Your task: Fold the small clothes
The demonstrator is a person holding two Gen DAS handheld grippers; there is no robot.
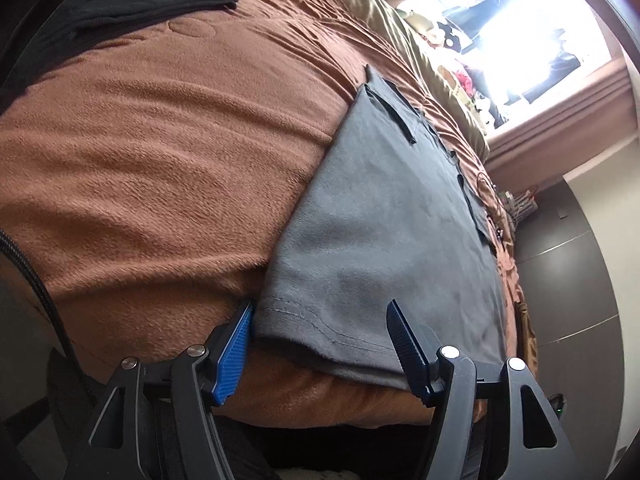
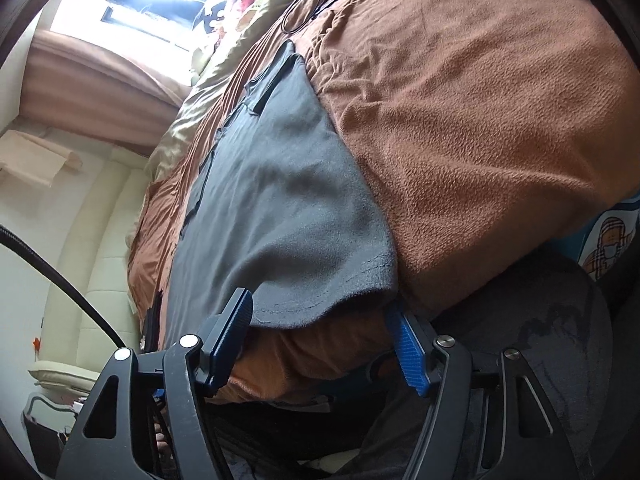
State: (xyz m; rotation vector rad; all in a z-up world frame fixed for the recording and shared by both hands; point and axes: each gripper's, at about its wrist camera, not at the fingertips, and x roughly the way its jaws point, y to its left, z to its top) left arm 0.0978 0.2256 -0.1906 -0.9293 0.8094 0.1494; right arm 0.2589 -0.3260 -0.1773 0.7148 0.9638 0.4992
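A grey T-shirt (image 1: 384,216) lies flat on a brown fleece blanket (image 1: 160,140), its stitched hem hanging at the bed's near edge. My left gripper (image 1: 320,308) straddles one hem corner. One blue pad (image 1: 234,352) is beside the shirt's side edge and the other finger (image 1: 404,340) rests over the cloth, with the jaws wide apart and not pinching. In the right wrist view the same T-shirt (image 2: 280,200) runs away from me. My right gripper (image 2: 320,300) stands open around the opposite hem corner, which droops over the blanket (image 2: 480,120) edge between the pads.
A black garment (image 1: 120,4) lies folded at the blanket's far left. An olive sheet (image 1: 384,28) and clutter line the bed under a bright window (image 1: 520,20). A thin cable (image 2: 308,4) loops on the blanket. Dark grey fabric (image 2: 540,320) sits below the bed edge.
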